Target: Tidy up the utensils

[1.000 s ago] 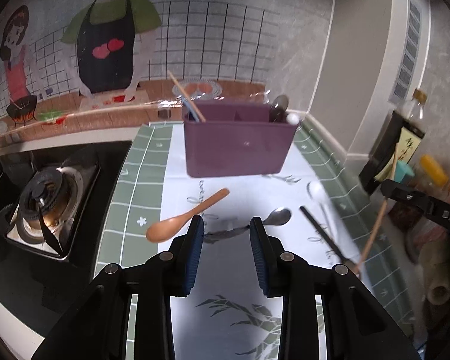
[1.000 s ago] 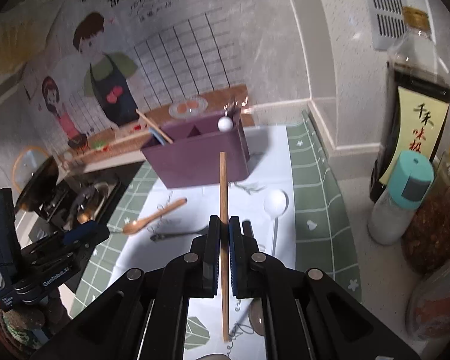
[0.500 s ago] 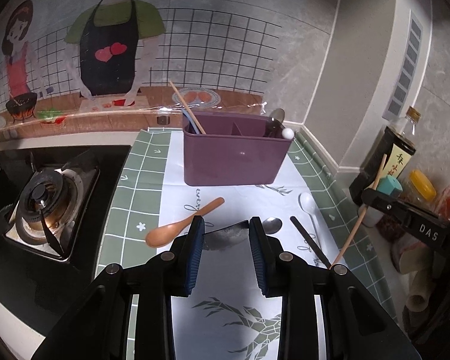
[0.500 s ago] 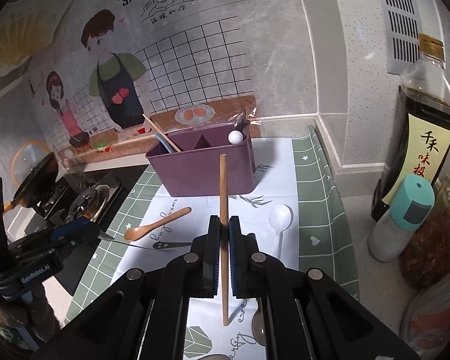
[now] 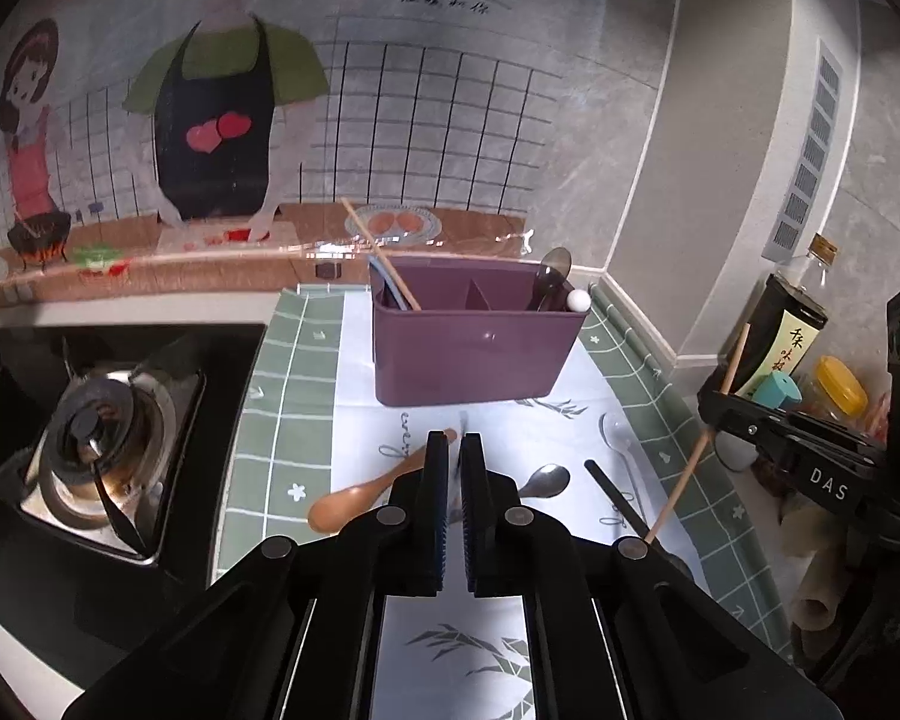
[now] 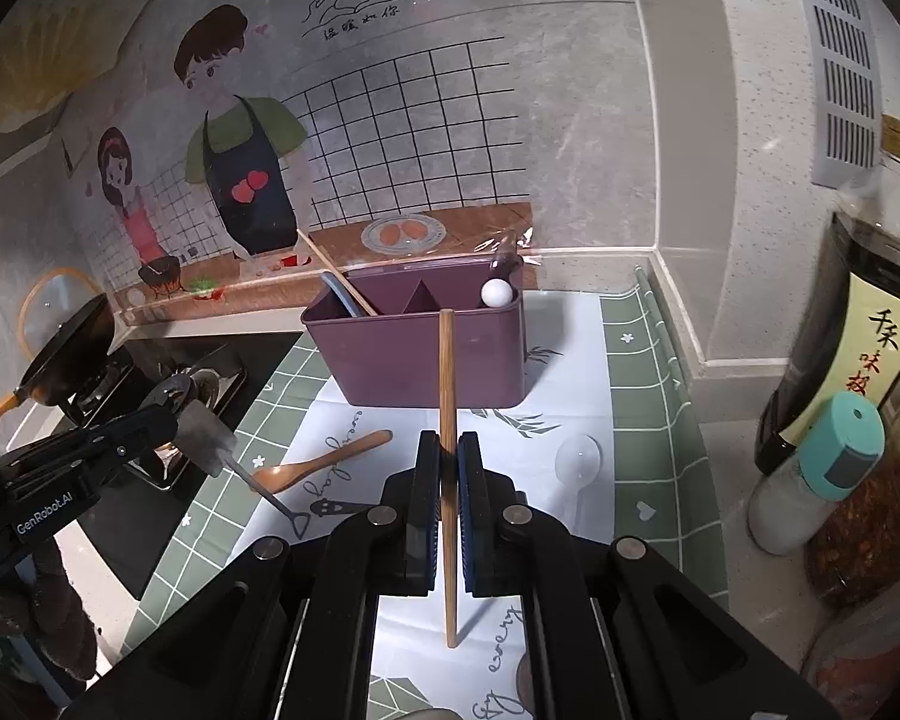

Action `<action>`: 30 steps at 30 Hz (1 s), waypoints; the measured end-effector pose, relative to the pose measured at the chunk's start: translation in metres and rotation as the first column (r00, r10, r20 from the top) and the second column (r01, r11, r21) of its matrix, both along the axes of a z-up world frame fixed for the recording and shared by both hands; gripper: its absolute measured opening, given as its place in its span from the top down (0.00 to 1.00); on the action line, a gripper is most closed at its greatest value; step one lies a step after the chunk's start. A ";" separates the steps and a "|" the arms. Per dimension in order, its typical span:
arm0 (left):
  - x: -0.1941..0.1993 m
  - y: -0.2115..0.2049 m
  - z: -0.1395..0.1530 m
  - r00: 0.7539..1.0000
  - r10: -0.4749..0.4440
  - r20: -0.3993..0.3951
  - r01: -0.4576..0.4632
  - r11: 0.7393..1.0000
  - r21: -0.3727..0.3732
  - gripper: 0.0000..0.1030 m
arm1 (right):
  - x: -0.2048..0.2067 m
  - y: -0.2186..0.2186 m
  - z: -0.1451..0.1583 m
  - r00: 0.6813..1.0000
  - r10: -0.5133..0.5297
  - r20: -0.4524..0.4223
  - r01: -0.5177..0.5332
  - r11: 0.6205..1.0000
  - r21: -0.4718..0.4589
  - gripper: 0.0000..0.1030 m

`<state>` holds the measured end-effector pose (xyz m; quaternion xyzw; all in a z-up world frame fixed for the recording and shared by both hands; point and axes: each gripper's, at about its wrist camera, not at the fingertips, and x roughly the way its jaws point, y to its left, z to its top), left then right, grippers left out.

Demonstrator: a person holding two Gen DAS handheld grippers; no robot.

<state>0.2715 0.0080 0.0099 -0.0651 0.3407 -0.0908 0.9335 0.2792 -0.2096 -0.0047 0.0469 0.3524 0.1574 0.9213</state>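
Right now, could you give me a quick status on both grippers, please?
Left gripper shut on metal spoon. Right gripper shut on wooden chopstick, purple utensil caddy ahead. Wooden spoon, clear spoon loose on mat, none blocking.

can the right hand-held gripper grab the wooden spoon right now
Probably not: the right hand-held gripper is shut on a wooden chopstick, so its jaws are taken. The wooden spoon lies uncovered on the mat, so the path itself looks free.
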 end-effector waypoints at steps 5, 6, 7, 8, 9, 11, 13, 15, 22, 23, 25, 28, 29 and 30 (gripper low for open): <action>0.002 0.008 -0.008 1.000 0.017 -0.025 -0.017 1.000 -0.013 0.97 | 0.000 0.000 -0.001 1.000 -0.004 -0.002 0.004 1.000 0.006 0.95; 0.002 0.010 -0.008 1.000 0.022 -0.022 -0.022 1.000 -0.011 0.96 | 0.000 -0.001 -0.001 1.000 -0.005 -0.003 0.005 1.000 0.006 0.95; 0.001 0.010 -0.008 0.999 0.025 -0.022 -0.025 1.000 -0.012 0.96 | 0.000 -0.002 -0.002 1.000 -0.006 -0.005 0.006 1.000 0.005 0.95; 0.002 0.011 -0.008 0.999 0.024 -0.022 -0.025 1.000 -0.015 0.96 | 0.000 -0.003 -0.002 1.000 -0.009 -0.006 0.009 1.000 0.003 0.95; 0.002 0.011 -0.008 0.999 0.024 -0.021 -0.024 1.000 -0.014 0.96 | 0.000 -0.004 -0.002 1.000 -0.011 -0.006 0.011 1.000 0.005 0.95; 0.002 0.011 -0.008 1.000 0.019 -0.021 -0.019 1.000 -0.015 0.96 | -0.001 -0.005 -0.002 1.000 -0.011 -0.007 0.011 1.000 0.009 0.95; 0.004 0.011 -0.008 1.000 0.009 -0.022 -0.009 1.000 -0.017 0.97 | -0.002 -0.005 -0.002 1.000 -0.010 -0.006 0.010 1.000 0.009 0.95; 0.006 0.010 -0.007 1.000 0.002 -0.024 -0.002 1.000 -0.022 0.97 | -0.002 -0.005 -0.002 1.000 -0.010 -0.007 0.010 1.000 0.010 0.95; 0.006 0.011 0.002 1.000 -0.001 -0.018 0.000 0.999 -0.052 0.99 | -0.005 -0.008 0.003 1.000 -0.015 0.008 0.015 1.000 0.019 0.95; 0.006 0.011 0.004 1.000 -0.004 -0.016 0.003 0.998 -0.056 0.99 | -0.005 -0.009 0.004 1.000 -0.014 0.011 0.014 1.000 0.023 0.95; 0.007 0.011 0.005 1.000 0.001 -0.012 -0.002 0.999 -0.052 0.99 | -0.004 -0.009 0.006 1.000 -0.019 0.013 0.018 1.000 0.021 0.95; 0.007 0.012 0.007 1.000 0.008 -0.008 -0.009 0.998 -0.055 1.00 | -0.003 -0.009 0.007 1.000 -0.016 0.013 0.016 1.000 0.026 0.95; 0.007 0.013 0.008 1.000 0.007 -0.005 -0.007 0.998 -0.063 1.00 | -0.002 -0.009 0.008 1.000 -0.015 0.014 0.015 1.000 0.025 0.95; 0.007 0.013 0.010 1.000 0.006 -0.003 -0.007 0.998 -0.068 1.00 | -0.002 -0.009 0.009 1.000 -0.014 0.016 0.013 1.000 0.024 0.95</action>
